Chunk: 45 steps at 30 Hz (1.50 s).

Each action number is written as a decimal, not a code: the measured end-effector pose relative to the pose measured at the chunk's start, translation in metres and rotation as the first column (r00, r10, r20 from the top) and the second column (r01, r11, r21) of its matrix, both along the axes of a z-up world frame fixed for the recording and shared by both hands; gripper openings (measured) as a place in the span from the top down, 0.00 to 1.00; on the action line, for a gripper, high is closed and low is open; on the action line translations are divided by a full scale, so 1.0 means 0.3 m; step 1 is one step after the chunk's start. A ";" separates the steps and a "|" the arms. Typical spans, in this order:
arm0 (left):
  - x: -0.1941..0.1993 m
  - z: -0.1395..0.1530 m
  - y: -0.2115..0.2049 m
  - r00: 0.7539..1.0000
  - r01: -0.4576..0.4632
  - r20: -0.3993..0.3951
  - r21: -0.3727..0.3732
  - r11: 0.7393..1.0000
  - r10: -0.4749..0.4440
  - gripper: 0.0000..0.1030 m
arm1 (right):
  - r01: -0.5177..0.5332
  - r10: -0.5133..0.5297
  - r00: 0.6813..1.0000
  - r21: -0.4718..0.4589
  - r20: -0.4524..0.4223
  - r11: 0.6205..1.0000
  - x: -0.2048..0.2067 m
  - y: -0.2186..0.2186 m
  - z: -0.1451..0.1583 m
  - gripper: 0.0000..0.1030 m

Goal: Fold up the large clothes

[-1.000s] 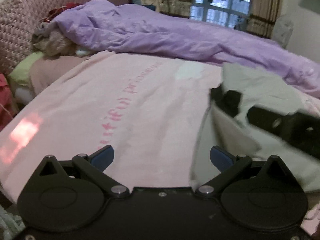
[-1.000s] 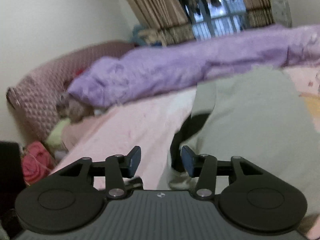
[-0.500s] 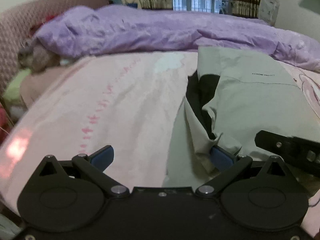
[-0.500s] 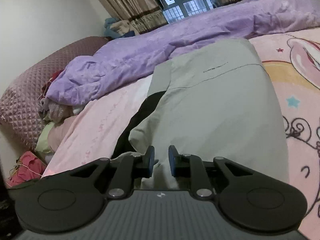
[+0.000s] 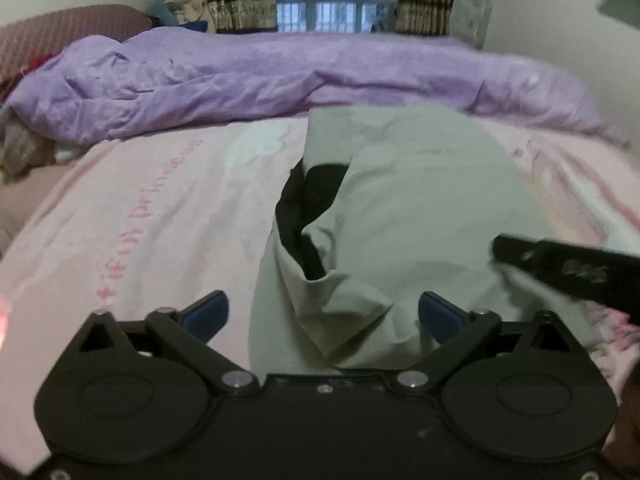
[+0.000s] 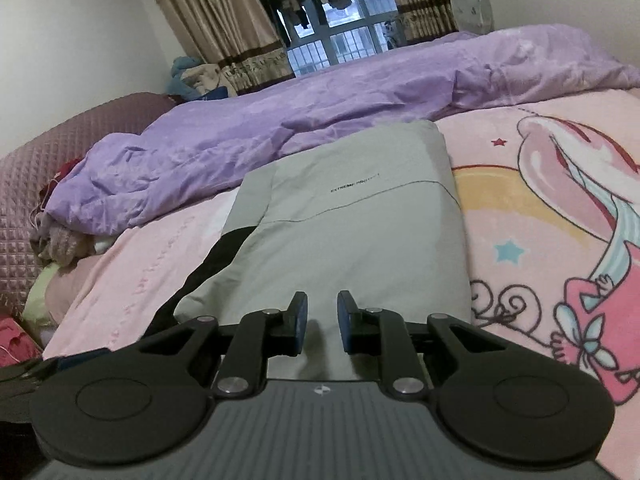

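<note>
- Left wrist view: grey-green garment lies folded on the pink bed sheet, near the purple duvet.
- Left gripper: wide, closing, garment's near edge between its jaws, pads not pressing.
- Right gripper: narrow, over the garment's near edge; grip cannot be told.

This is a bedroom in a home. A wide bed takes up most of the room, with a pink cartoon sheet and a rumpled purple duvet along its far side. A quilted headboard stands at the left. Beyond, brown curtains frame a barred window where what looks like laundry hangs.
</note>
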<state>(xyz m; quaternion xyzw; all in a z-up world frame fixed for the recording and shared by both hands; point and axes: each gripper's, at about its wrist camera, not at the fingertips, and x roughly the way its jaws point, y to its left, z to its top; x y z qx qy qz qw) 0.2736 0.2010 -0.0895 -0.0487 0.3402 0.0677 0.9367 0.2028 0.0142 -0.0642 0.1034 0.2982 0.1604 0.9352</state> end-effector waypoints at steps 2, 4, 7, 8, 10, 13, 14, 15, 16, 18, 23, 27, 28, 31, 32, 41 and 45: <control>0.037 -0.035 0.002 0.999 0.001 -0.041 -0.017 1.000 -0.001 0.39 | -0.003 0.003 1.000 -0.026 0.007 1.000 -0.003 0.007 -0.002 0.78; 0.052 -0.054 0.011 0.998 0.041 -0.042 -0.092 0.995 -0.045 0.69 | -0.010 0.010 1.000 -0.037 0.004 0.999 -0.005 0.008 -0.005 0.78; 0.028 -0.033 -0.004 1.000 -0.021 -0.004 -0.019 1.000 0.021 0.88 | -0.013 0.013 1.000 -0.040 -0.002 0.999 -0.009 0.001 -0.005 0.78; 0.003 -0.013 0.005 0.999 -0.030 0.027 -0.040 0.999 0.031 0.89 | -0.015 0.015 1.000 -0.040 -0.003 0.999 -0.012 -0.003 -0.002 0.77; -0.043 0.022 0.034 0.998 -0.037 0.054 -0.089 0.995 0.042 0.89 | -0.015 0.015 1.000 -0.033 0.002 0.999 -0.025 -0.014 0.015 0.75; -0.103 0.048 0.063 0.995 -0.091 0.031 -0.090 0.992 0.095 0.88 | -0.015 0.015 1.000 -0.014 0.026 1.000 -0.049 -0.023 0.052 0.75; -0.108 0.041 0.063 0.992 -0.121 0.019 -0.059 0.991 0.122 0.88 | -0.009 0.010 1.000 -0.026 0.027 1.000 -0.051 -0.022 0.059 0.75; -0.105 0.022 0.059 0.989 -0.145 -0.006 -0.015 0.989 0.145 0.89 | -0.006 0.006 1.000 -0.036 0.026 0.999 -0.048 -0.021 0.058 0.75; -0.094 -0.012 0.063 0.986 -0.160 -0.038 0.003 0.987 0.160 0.89 | -0.008 0.009 1.000 -0.041 0.021 0.999 -0.042 -0.020 0.050 0.75; -0.064 -0.090 0.075 0.980 -0.165 -0.111 -0.011 0.986 0.163 0.89 | -0.010 0.009 1.000 -0.040 -0.016 0.999 -0.022 -0.022 0.021 0.75; -0.053 -0.104 0.087 0.973 -0.184 -0.146 -0.032 0.982 0.177 0.88 | -0.016 0.015 0.999 -0.024 -0.030 1.000 -0.022 -0.034 0.017 0.75; -0.082 0.002 0.121 0.982 -0.182 -0.062 -0.086 0.979 0.177 0.74 | -0.012 0.012 1.000 0.004 0.008 1.000 -0.040 -0.055 0.053 0.75; -0.083 0.022 0.125 0.984 -0.177 -0.042 -0.092 0.980 0.174 0.60 | -0.006 0.006 1.000 0.001 0.008 1.000 -0.039 -0.057 0.060 0.74; -0.069 0.025 0.124 0.985 -0.170 -0.031 -0.075 0.983 0.168 0.54 | 0.003 -0.002 1.000 -0.025 0.009 1.000 -0.034 -0.065 0.075 0.64; -0.056 0.011 0.124 0.987 -0.160 -0.047 -0.079 0.984 0.157 0.49 | 0.006 -0.006 1.000 -0.028 0.011 1.000 -0.034 -0.072 0.076 0.62; 0.040 -0.117 0.131 0.991 -0.111 -0.092 -0.182 0.977 0.095 0.83 | 0.039 -0.040 0.999 -0.025 -0.029 0.999 -0.024 -0.133 0.031 0.63; -0.041 -0.042 0.109 0.990 -0.125 0.036 -0.177 0.976 0.133 0.93 | 0.003 -0.003 1.000 -0.029 -0.006 1.000 -0.050 -0.130 0.059 0.65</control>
